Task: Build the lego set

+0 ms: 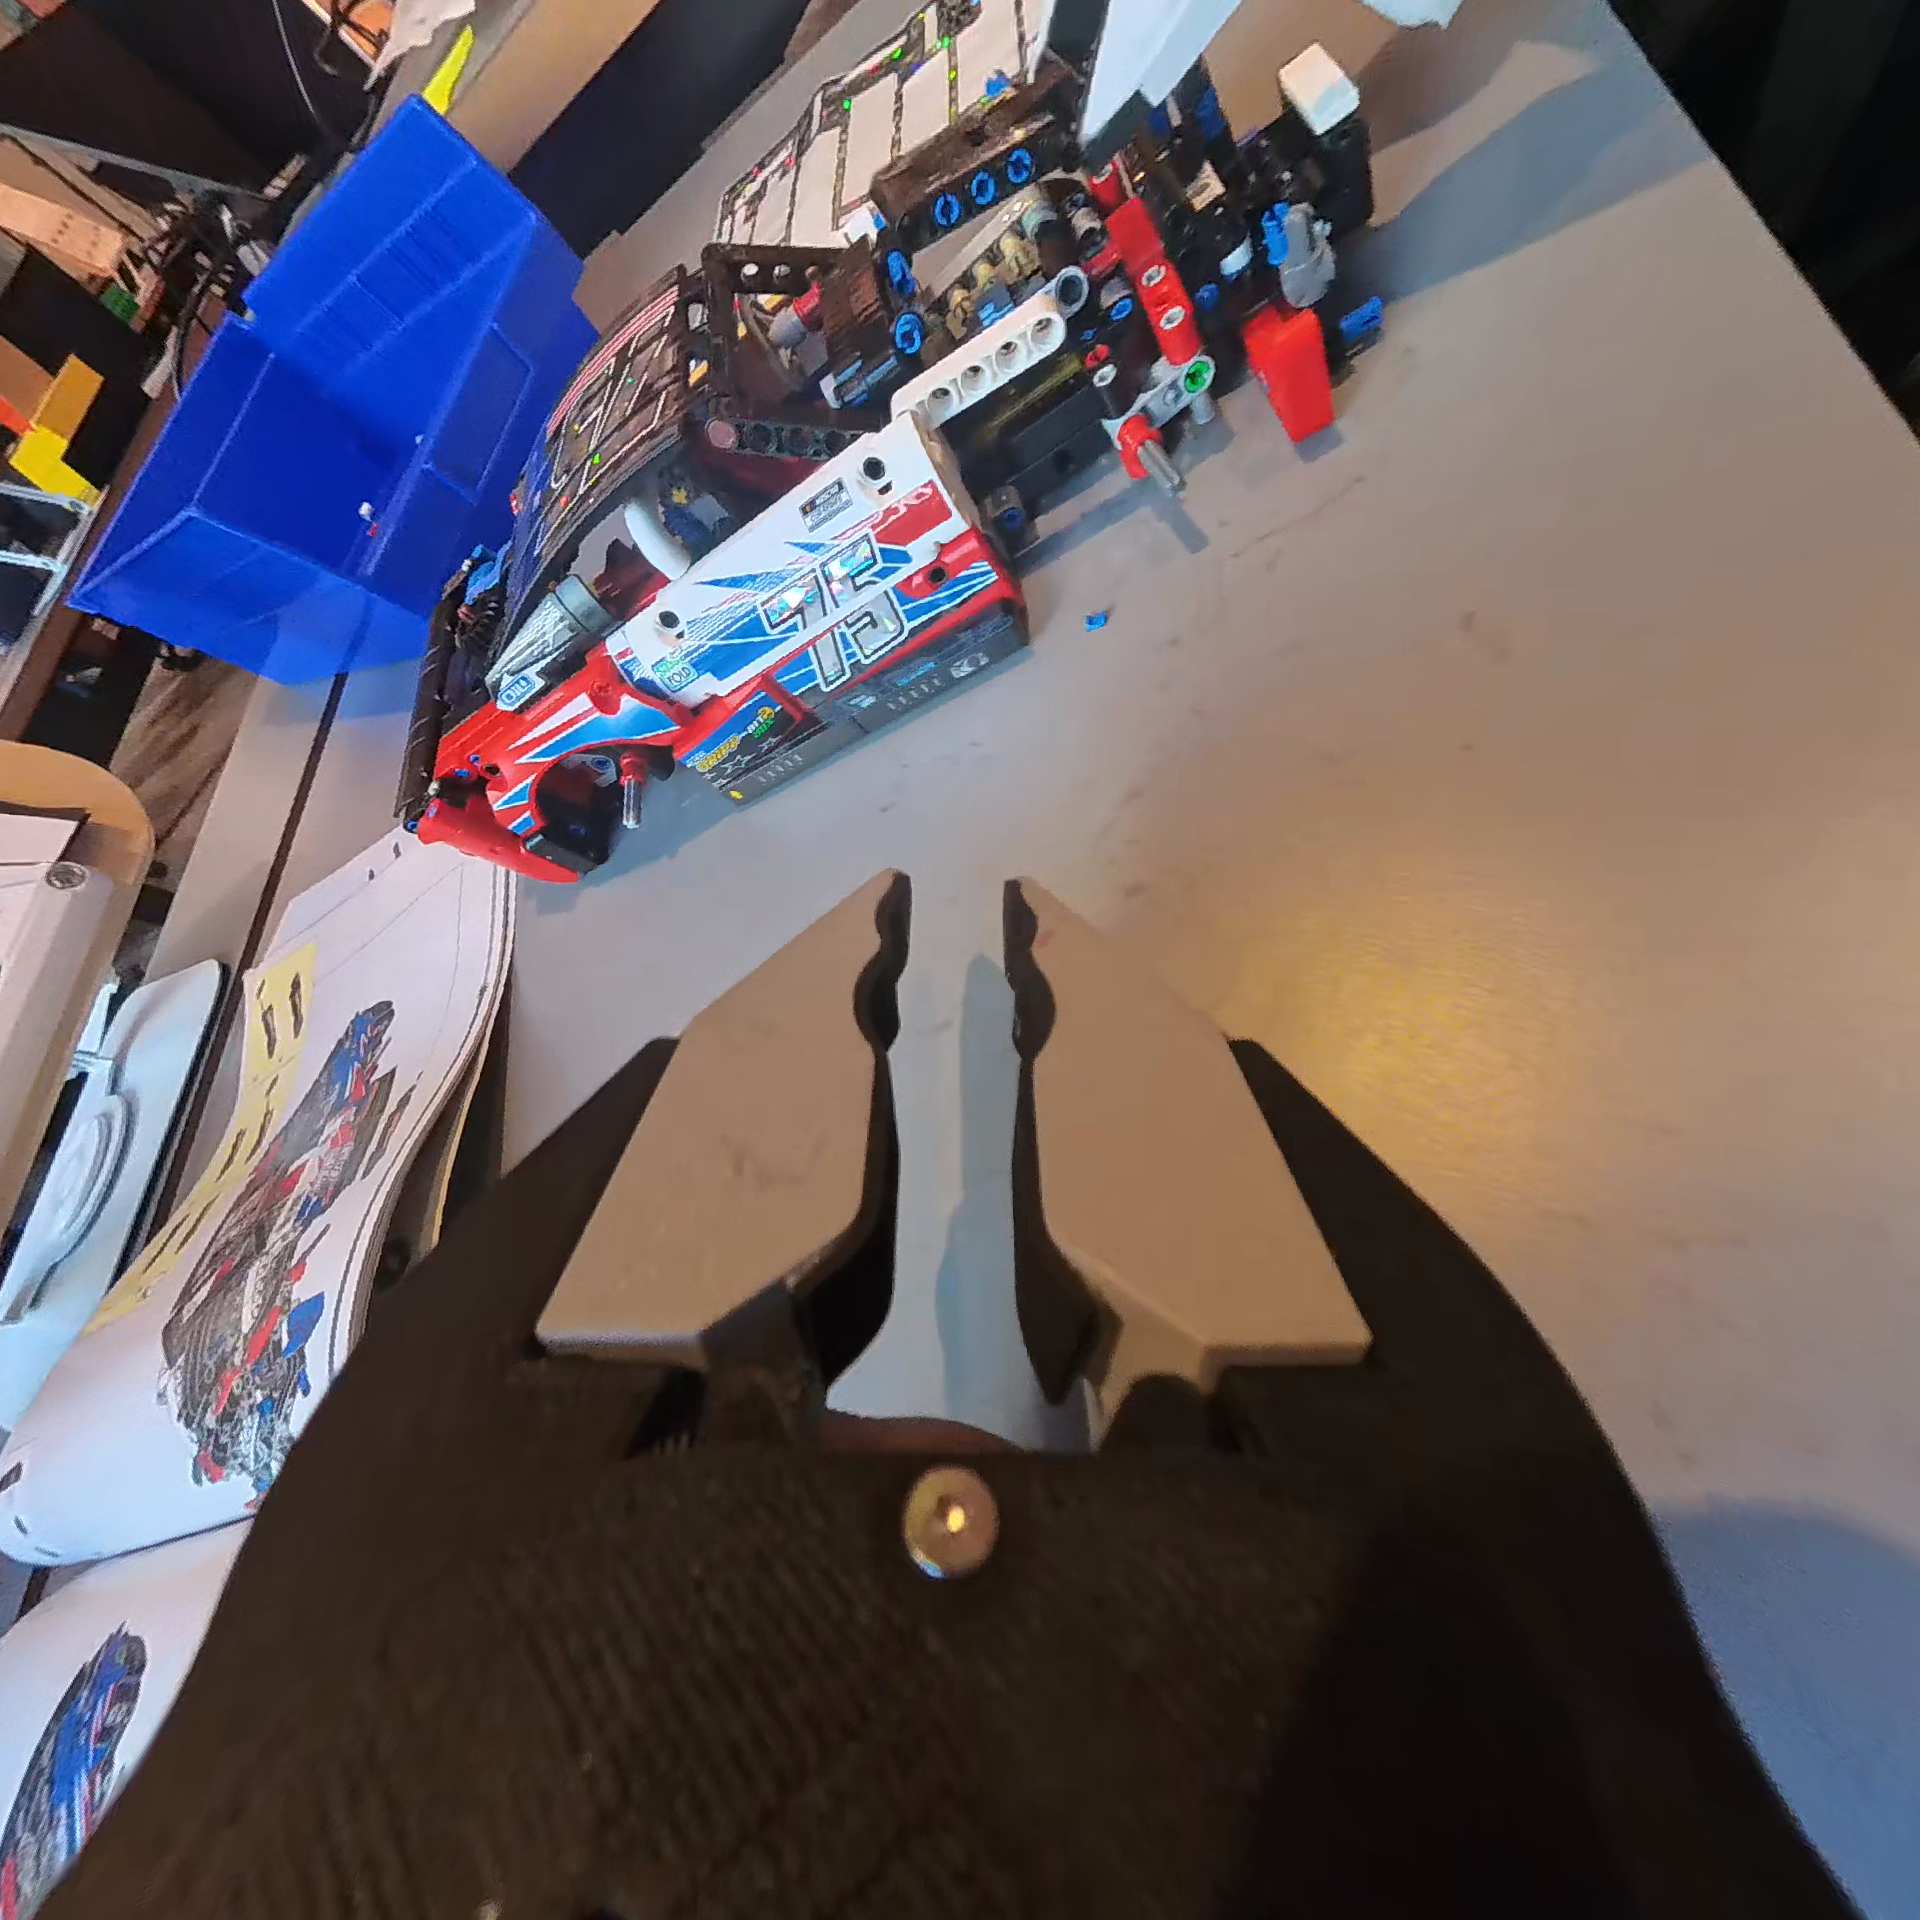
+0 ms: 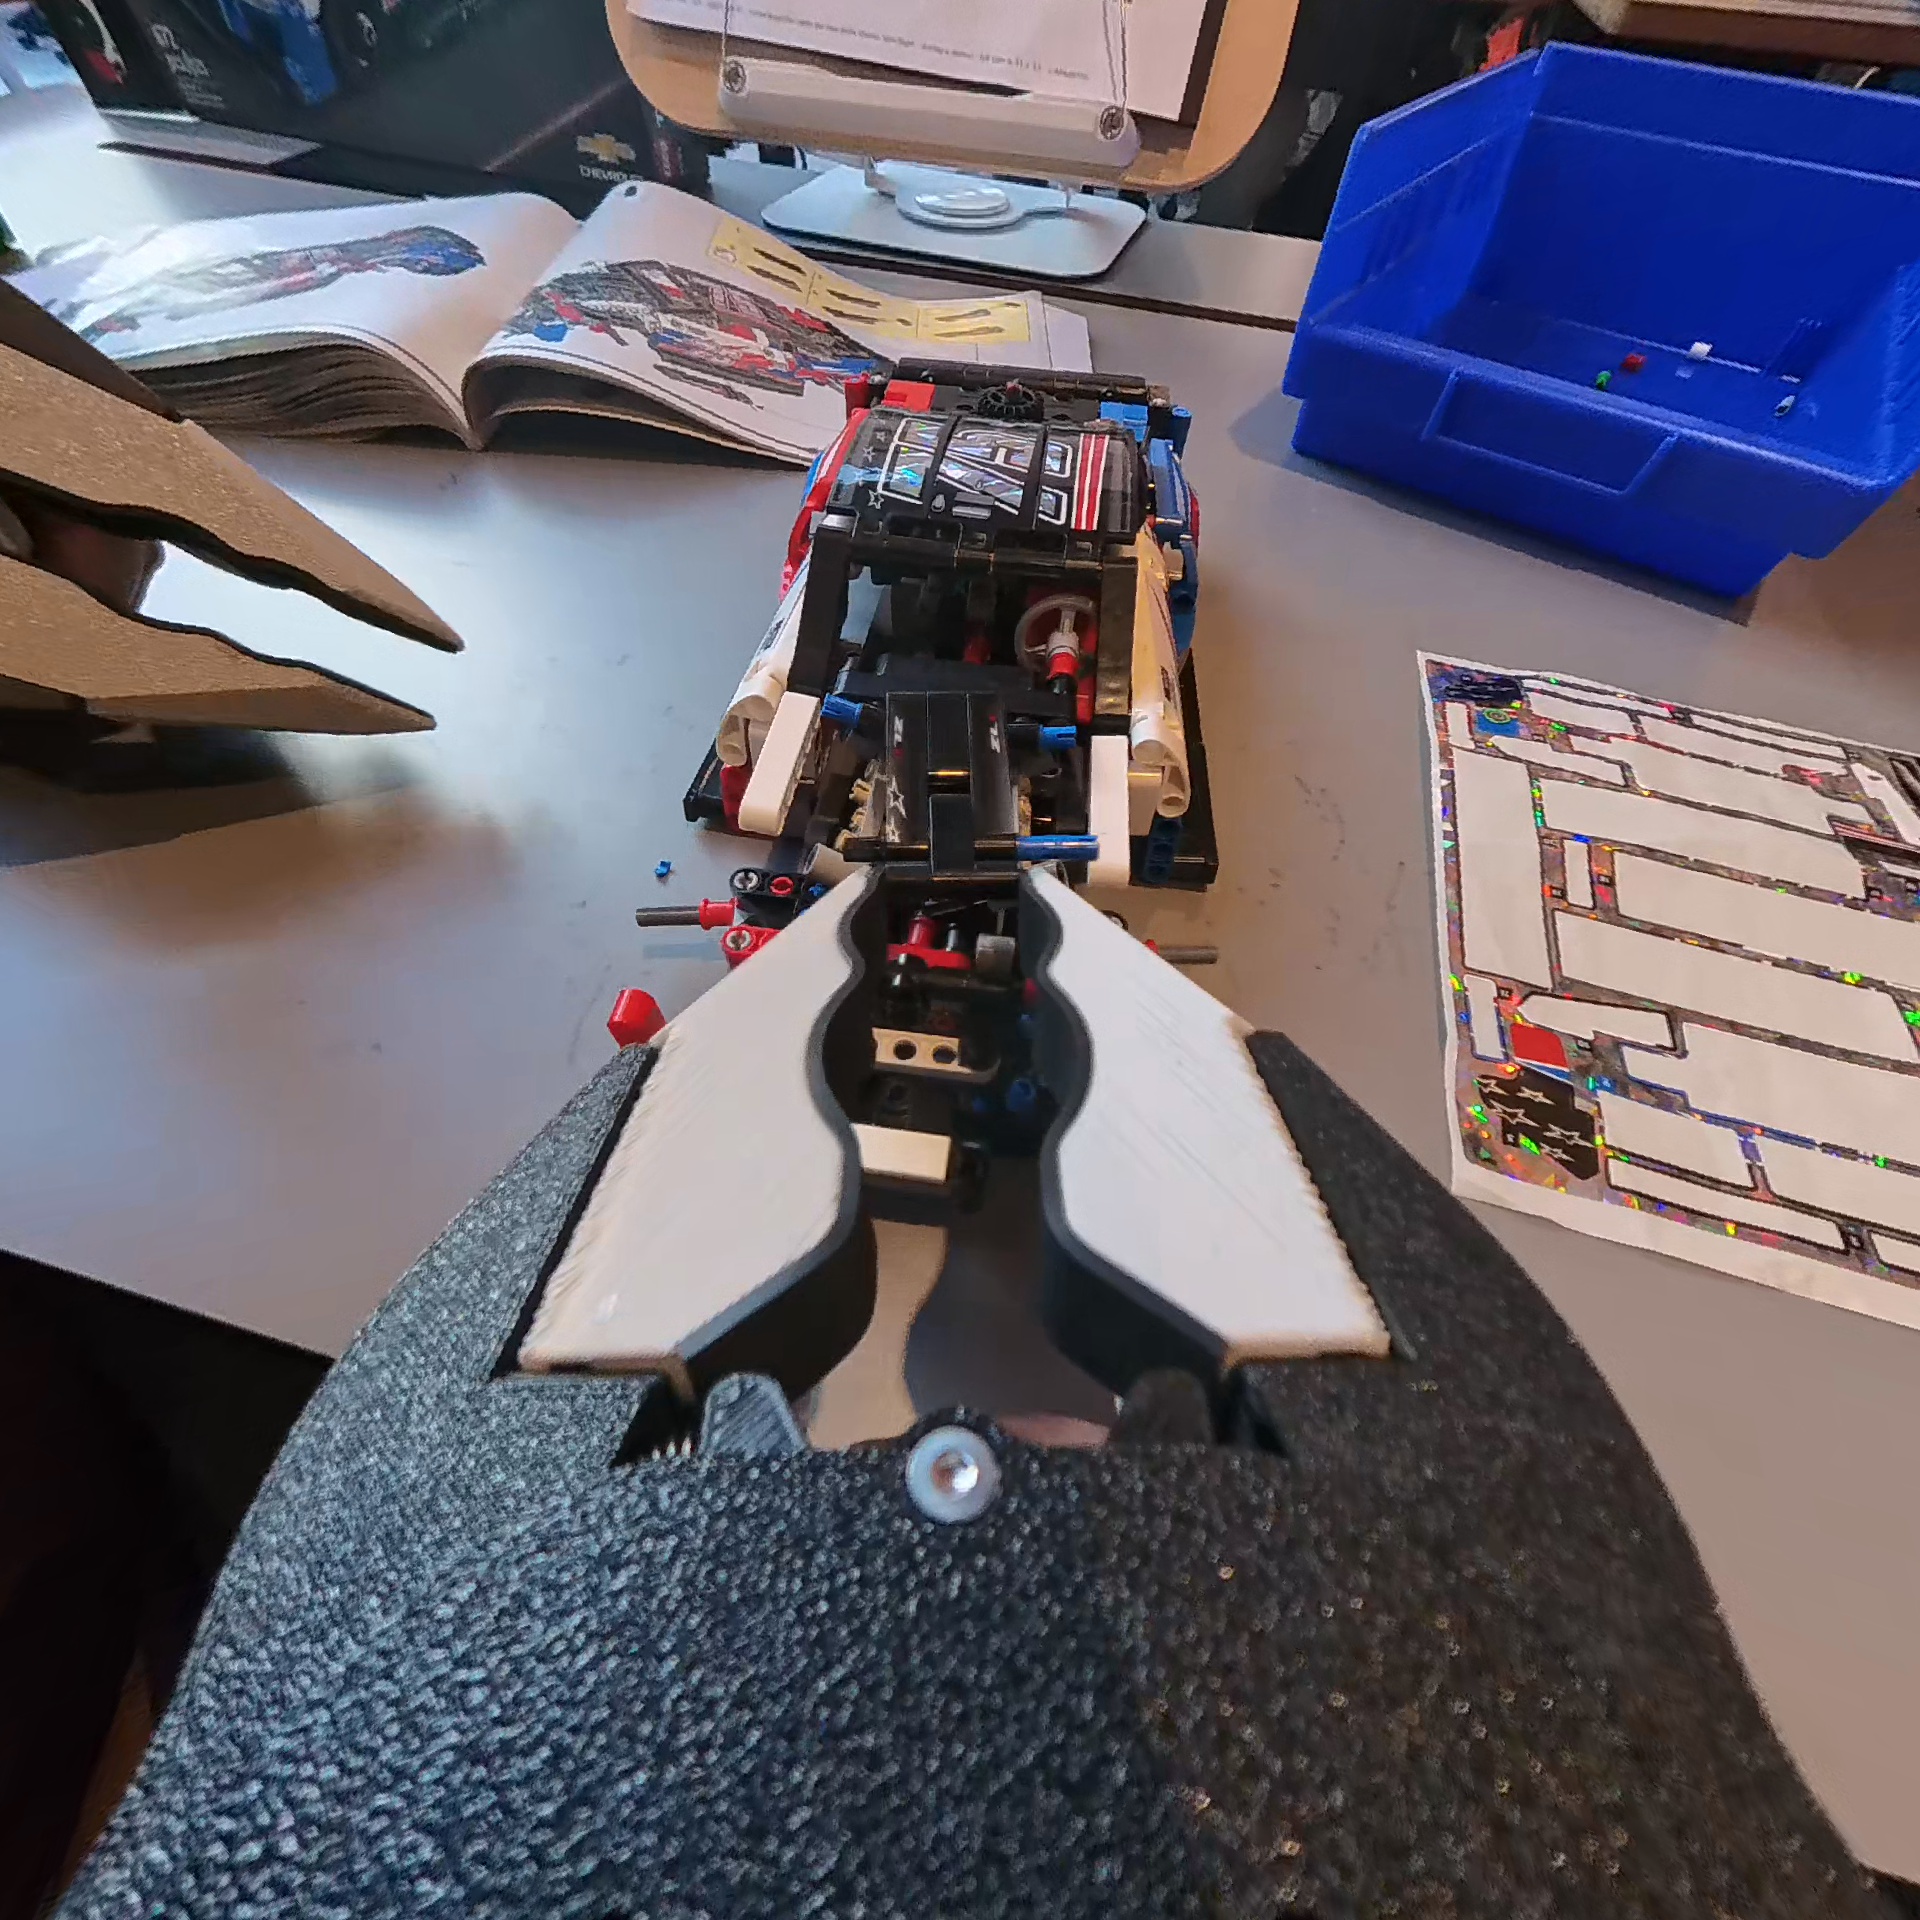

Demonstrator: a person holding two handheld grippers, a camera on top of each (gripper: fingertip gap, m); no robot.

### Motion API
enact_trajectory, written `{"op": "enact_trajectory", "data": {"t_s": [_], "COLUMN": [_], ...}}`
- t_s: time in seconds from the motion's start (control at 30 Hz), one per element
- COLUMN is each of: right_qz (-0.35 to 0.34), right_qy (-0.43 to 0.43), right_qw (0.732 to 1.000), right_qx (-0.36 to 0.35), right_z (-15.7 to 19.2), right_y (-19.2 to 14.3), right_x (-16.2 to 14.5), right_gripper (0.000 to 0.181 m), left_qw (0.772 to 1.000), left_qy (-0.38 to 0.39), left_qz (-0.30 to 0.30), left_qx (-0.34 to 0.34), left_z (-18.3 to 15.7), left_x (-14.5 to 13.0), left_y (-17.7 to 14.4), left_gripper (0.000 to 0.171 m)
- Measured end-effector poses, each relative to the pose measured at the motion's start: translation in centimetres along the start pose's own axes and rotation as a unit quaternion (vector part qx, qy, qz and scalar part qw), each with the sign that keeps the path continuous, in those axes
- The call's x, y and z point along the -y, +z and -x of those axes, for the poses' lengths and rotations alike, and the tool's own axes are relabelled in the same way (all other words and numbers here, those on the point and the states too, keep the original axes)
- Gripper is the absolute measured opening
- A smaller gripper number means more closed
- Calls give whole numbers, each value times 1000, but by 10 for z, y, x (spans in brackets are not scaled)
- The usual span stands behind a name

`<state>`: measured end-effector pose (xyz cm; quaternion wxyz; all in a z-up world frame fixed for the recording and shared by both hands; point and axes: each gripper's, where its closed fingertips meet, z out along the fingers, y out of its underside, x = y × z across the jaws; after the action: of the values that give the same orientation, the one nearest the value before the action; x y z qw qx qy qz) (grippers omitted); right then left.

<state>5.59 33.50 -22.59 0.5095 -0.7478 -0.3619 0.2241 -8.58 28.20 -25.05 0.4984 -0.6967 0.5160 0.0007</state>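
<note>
The lego car (image 1: 831, 623), red, white and blue with black panels, lies on the grey table (image 1: 1455, 935). In the right wrist view the lego car (image 2: 977, 488) points away from me with its open black rear frame nearest. My right gripper (image 2: 945, 878) straddles that rear frame, with both fingers pressed on its sides. One white finger (image 1: 1143, 62) of it shows over the car's rear in the left wrist view. My left gripper (image 1: 956, 894) is empty, its fingers a little apart, just above the table beside the car's front. It also shows in the right wrist view (image 2: 442, 681).
A blue bin (image 2: 1621, 312) with a few small parts stands beyond the car. An open instruction book (image 2: 416, 301) lies at the back left. A sticker sheet (image 2: 1683, 935) lies to the right. A tiny blue pin (image 2: 662, 865) and a red piece (image 2: 634, 1013) lie near the car's rear. Across from one pair of fingers to the other is roughly 15 cm. My right tips are roughly 6 cm from the red piece (image 2: 634, 1013). My left wrist view (image 1: 1283, 331) looks at it from another angle.
</note>
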Motion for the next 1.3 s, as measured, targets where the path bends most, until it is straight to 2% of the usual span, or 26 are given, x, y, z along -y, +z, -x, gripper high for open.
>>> {"op": "enact_trajectory", "data": {"t_s": [0.3, 0.57, 0.77, 1.13, 1.3], "right_qz": [-1, -35, -39, -36, -61], "right_qy": [-9, -13, -4, -16, -21], "right_qw": [1000, 997, 998, 998, 996], "right_qx": [-10, -64, -47, -48, -66], "right_z": [-1, -18, -15, -13, -18], "right_y": [0, -13, -12, -8, -15], "right_x": [1, 14, 14, 14, 23], "right_gripper": [24, 24, 24, 24, 24], "left_qw": [999, 996, 994, 997, 998], "left_qy": [-23, -76, -101, -56, -23], "left_qz": [17, 36, 40, 49, 60], "left_qx": [13, 21, 8, 13, 28], "left_z": [9, 22, 23, 17, 14], "left_x": [-7, -16, -18, -19, -21], "left_y": [1, 1, 3, 4, 5], "left_gripper": [15, 14, 16, 17, 17]}}
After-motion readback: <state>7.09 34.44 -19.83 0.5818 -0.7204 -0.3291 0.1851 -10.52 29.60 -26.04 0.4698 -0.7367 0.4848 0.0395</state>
